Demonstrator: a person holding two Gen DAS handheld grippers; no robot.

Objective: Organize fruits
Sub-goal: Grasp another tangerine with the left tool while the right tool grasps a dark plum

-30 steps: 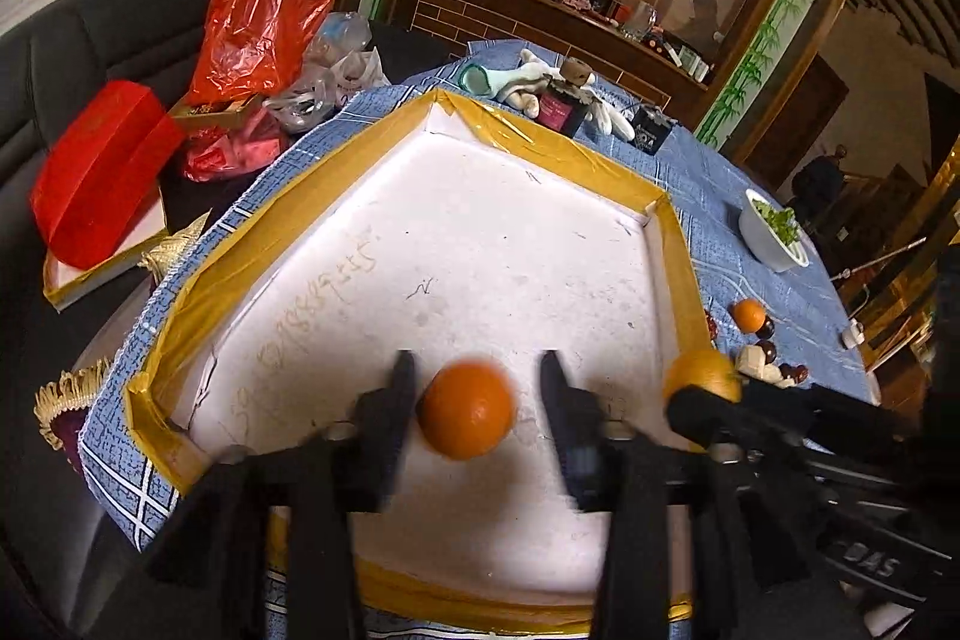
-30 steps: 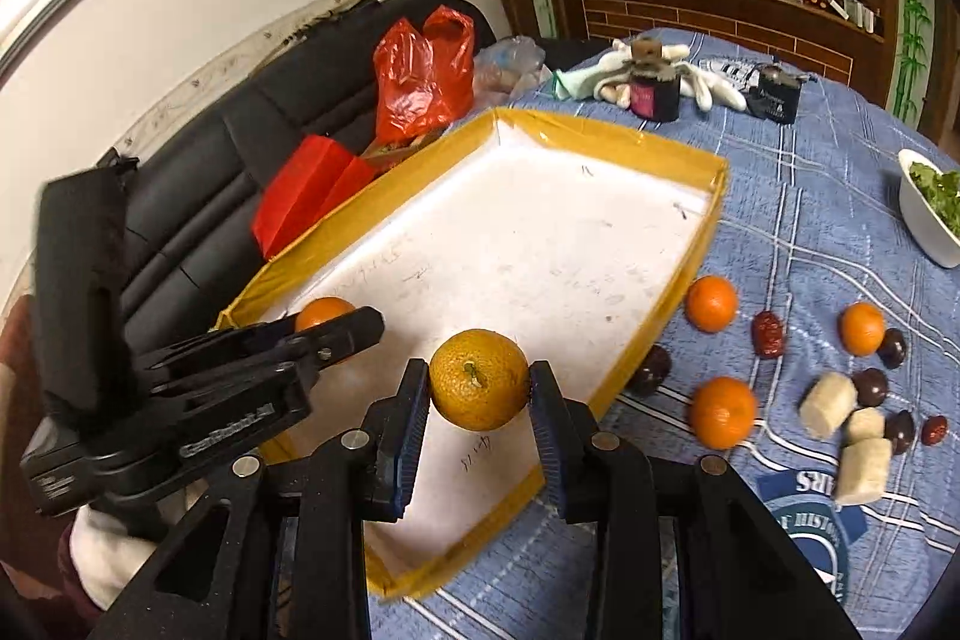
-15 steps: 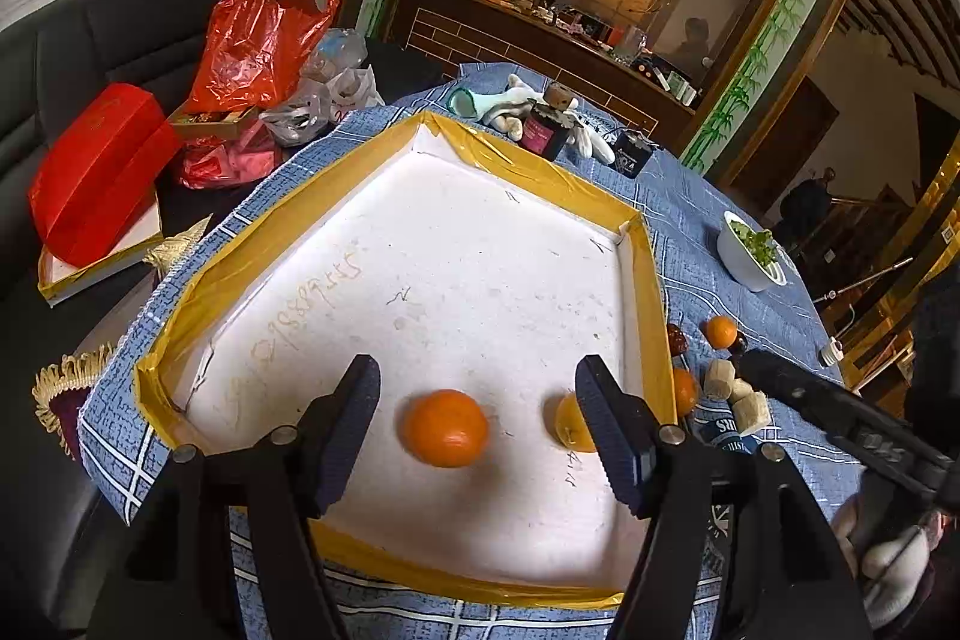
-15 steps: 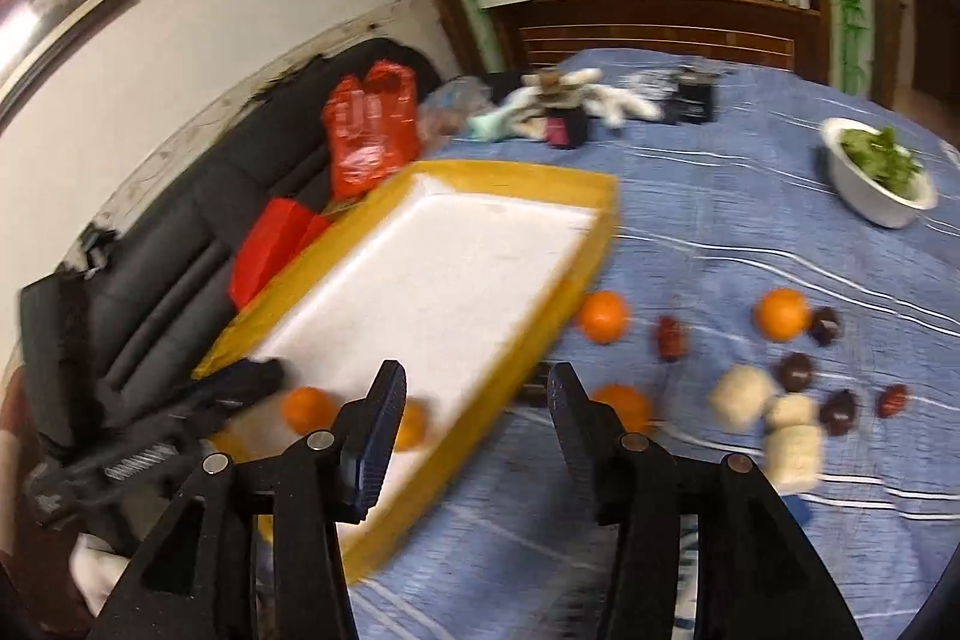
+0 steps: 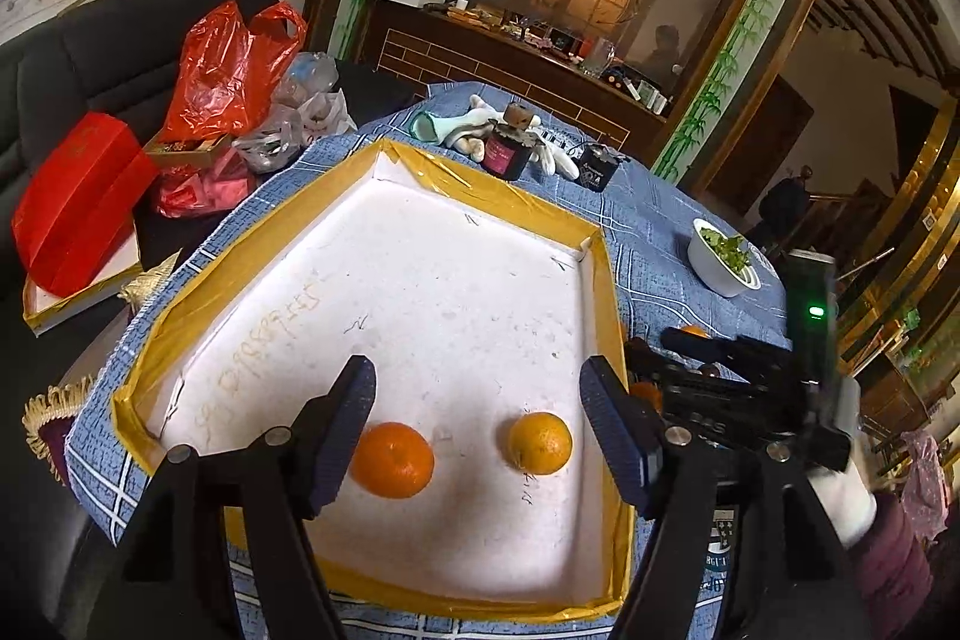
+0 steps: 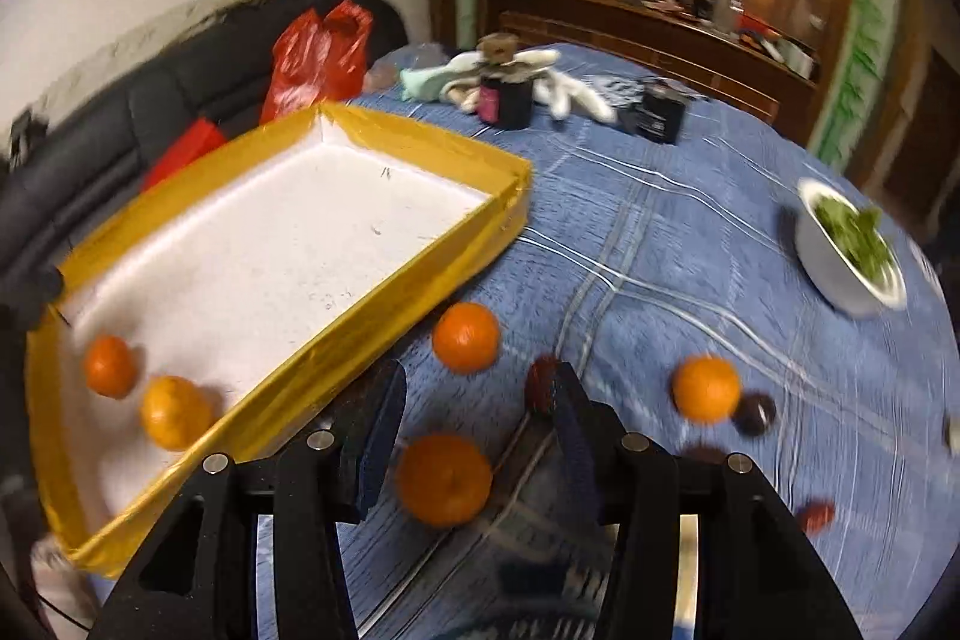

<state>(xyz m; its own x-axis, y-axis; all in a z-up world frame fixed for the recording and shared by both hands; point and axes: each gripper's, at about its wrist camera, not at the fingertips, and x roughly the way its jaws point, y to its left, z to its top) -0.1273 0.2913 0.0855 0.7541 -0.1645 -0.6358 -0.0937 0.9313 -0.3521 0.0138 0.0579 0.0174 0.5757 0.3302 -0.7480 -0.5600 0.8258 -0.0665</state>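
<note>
While two round oranges (image 5: 391, 459) lie in yellow-taped white tray (image 5: 516, 205), both jaws gape empty; right gripper (image 6: 468, 445) straddles third orange (image 6: 443, 478): closing needed.

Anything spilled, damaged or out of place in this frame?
Nothing spilled or damaged. Two oranges sit in the tray; three oranges lie loose on the tablecloth, awaiting sorting.

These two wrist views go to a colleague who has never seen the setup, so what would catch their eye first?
Probably the big white tray with its yellow taped rim, holding two oranges near its front edge: a deeper orange one and a yellower one. Next, three more oranges loose on the blue cloth right of the tray, the nearest lying just ahead of the right gripper, whose jaws stand open.
</note>
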